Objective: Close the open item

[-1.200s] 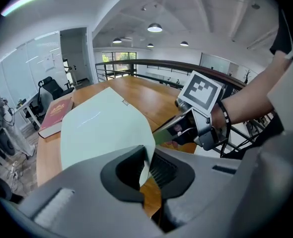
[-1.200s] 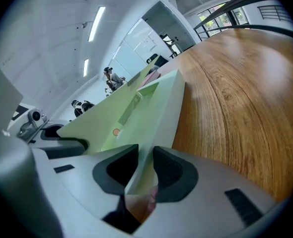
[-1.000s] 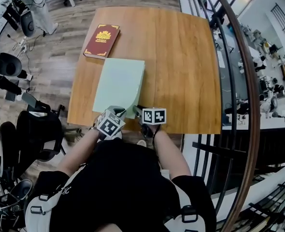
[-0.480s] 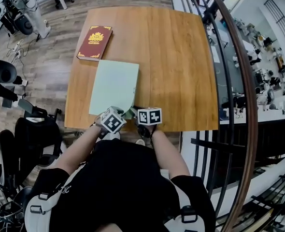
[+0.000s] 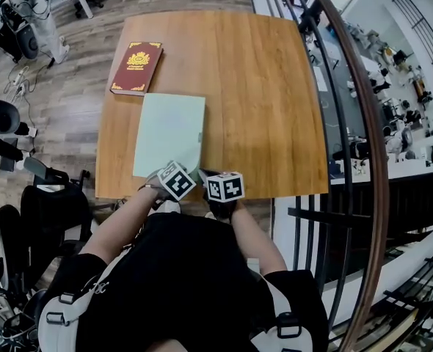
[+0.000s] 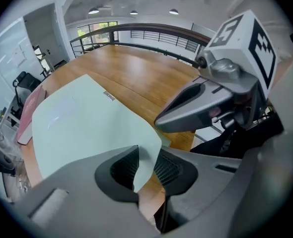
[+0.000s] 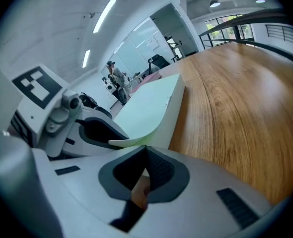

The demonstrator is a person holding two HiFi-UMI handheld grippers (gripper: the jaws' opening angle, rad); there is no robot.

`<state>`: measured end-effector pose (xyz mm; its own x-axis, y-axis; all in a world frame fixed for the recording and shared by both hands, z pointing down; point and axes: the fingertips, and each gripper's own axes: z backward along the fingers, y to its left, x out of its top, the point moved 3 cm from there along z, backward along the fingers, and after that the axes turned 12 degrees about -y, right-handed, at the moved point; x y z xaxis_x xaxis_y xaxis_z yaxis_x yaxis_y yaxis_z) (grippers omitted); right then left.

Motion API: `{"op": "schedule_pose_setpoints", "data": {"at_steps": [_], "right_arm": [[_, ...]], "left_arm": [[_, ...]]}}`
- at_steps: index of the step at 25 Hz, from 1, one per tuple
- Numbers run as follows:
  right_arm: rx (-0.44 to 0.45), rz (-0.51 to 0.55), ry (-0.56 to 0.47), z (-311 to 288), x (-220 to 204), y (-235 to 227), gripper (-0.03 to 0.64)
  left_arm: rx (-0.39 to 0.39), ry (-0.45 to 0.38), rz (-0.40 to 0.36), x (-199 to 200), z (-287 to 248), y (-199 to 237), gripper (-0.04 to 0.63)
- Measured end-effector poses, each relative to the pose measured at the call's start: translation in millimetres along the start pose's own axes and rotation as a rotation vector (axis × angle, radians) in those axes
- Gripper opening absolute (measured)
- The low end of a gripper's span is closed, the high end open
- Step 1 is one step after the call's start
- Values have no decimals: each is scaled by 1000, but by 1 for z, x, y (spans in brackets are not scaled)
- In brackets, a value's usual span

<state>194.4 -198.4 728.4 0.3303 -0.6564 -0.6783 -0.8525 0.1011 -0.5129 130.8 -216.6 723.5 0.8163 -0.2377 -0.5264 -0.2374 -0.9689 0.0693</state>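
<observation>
- straddling the lifted near corner of the cover [image 6: 87, 128], the left gripper [image 6: 145, 155] has its jaws part spread; they have just been opening, and the pads stand clear of the sheet hanging between them.
- right gripper [image 7: 145, 150] sits at 3 o'clock of the left, just beside it, jaws pressed together. their tips meet right under the curled edge of the cover; whether a sliver is caught i cannot tell.
- green folder [image 5: 169, 130] lies flat on the table [image 5: 260, 86] at 12 o'clock of both grippers, close to the near edge. only that near corner curls up.
- handling, my guess: cover is thin, light and floppy, and bends rather than hinges. it looks smooth, so it may slip from a loose pinch. best hold is the free corner or the right edge, then lay it down and press it flat.
- both forearms are drawn in close to the body, grippers angled down at the table edge.
- red book [image 5: 137, 67] lies at 11 o'clock of the folder, apart from it and closed.
</observation>
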Motion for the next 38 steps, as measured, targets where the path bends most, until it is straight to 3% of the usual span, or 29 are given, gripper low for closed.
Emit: {"op": "schedule_pose_setpoints", "data": {"at_steps": [4, 6, 7, 10, 13, 15, 17, 18, 20, 27, 31, 35, 38], "right_arm": [[-42, 25, -63, 17, 19, -7, 5], [-62, 39, -86, 23, 27, -11, 5], [-73, 45, -96, 27, 32, -12, 5], [-99, 56, -138, 36, 46, -12, 5], [-116, 86, -192, 46, 63, -9, 5], [-137, 121, -222, 56, 76, -3, 5], [-154, 156, -272, 68, 94, 4, 5], [-161, 173, -304, 73, 105, 8, 5], [-177, 209, -376, 85, 128, 17, 5], [-251, 343, -634, 126, 191, 52, 5], [-269, 383, -765, 149, 211, 70, 5], [-259, 403, -825, 161, 217, 81, 5], [-294, 393, -858, 170, 219, 81, 5]], "left_arm": [[-2, -32, -10, 3, -3, -1, 81], [-55, -26, -20, 1, -4, -8, 107], [-84, -26, -14, 0, -5, -12, 201], [-89, -57, 30, 2, -1, -5, 207], [-96, -139, 120, 8, 7, 3, 178], [-51, -242, 177, 16, 21, 12, 129], [32, -394, 251, 30, 40, 28, 17], [67, -469, 291, 38, 50, 37, 3], [130, -592, 334, 55, 74, 51, 3], [309, -924, 302, 101, 175, 76, 2], [401, -1005, 216, 106, 213, 78, 2], [447, -1040, 227, 99, 229, 80, 3], [420, -1050, 259, 97, 231, 80, 2]]}}
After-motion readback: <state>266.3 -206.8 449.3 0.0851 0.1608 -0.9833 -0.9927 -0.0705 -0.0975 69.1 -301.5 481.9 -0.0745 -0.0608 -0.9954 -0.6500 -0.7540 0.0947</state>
